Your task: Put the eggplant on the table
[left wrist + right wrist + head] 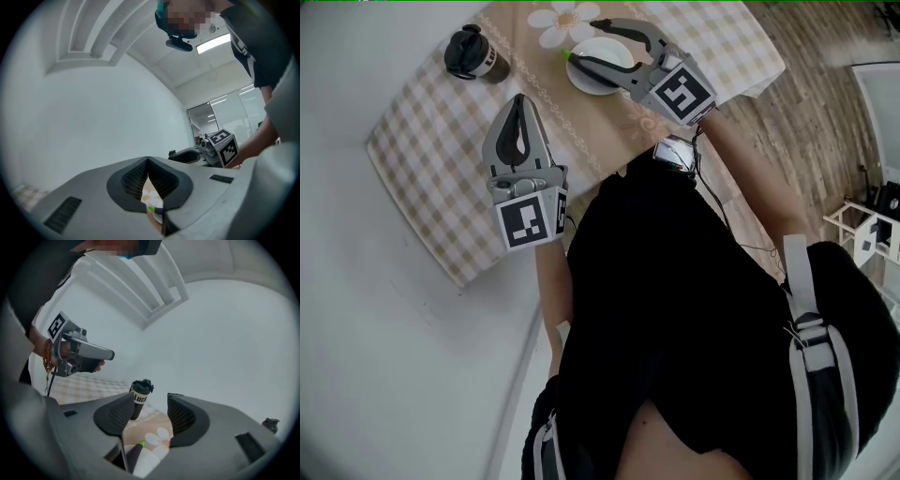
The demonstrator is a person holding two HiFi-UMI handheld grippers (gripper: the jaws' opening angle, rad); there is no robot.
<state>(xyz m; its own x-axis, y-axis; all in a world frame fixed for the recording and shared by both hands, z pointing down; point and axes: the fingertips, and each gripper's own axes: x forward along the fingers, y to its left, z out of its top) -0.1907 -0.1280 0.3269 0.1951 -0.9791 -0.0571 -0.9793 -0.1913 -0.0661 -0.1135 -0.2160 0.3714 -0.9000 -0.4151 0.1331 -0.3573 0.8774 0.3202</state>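
1. The eggplant (132,454) lies on a white plate (611,47) in the upper middle of the head view. It is dark, and its green stem end points to the left of that frame.
2. The plate stands on the beige flowered strip of a checked cloth (441,150) that covers the surface.
3. The right gripper (582,42) is over the plate with its jaws wide apart and nothing held. In its own view the eggplant shows low in the gap between the jaws, and neither pad touches it.
4. The left gripper (520,101) is at the centre left of the head view, over the checked cloth and well apart from the plate. Its jaws are closed, tips together, with nothing between them.
5. A dark tumbler (473,52) with a lid stands upright on the cloth at the upper left, apart from the plate.
6. A person in black clothes fills the lower right of the head view
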